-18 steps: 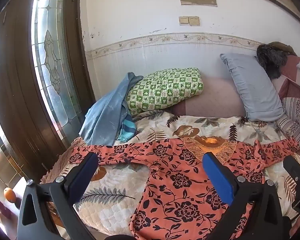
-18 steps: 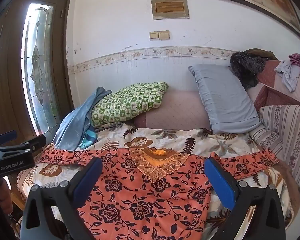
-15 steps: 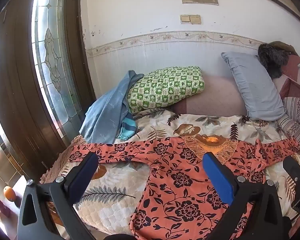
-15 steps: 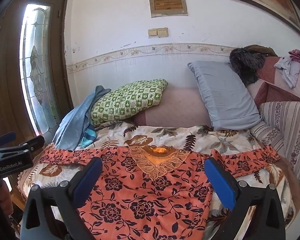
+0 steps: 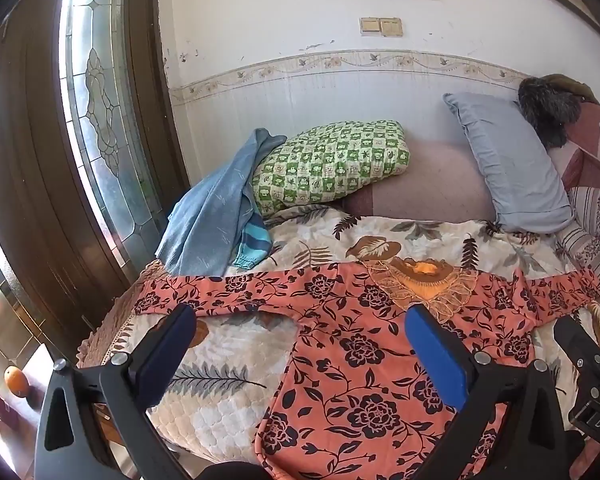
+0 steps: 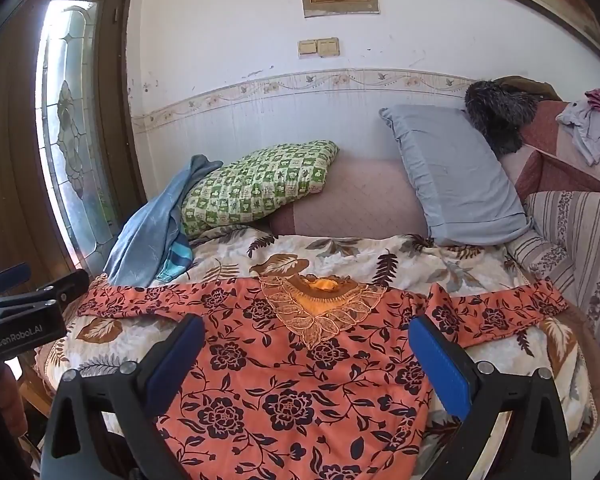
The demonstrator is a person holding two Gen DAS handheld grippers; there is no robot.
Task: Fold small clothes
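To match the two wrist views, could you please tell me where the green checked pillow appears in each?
Left wrist: green checked pillow upper centre, against the wall.
Right wrist: left of centre, same height.
Shared landmark: the blue cloth draped at its left end.

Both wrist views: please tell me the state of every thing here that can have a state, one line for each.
Orange floral blouse: spread flat on the bed, sleeves out, not yet folded.
Left gripper: open, empty, above the blouse.
Right gripper: open, empty, above the blouse.
Blue garment: crumpled, leaning against the green pillow.
Grey pillow: propped upright against the backrest.
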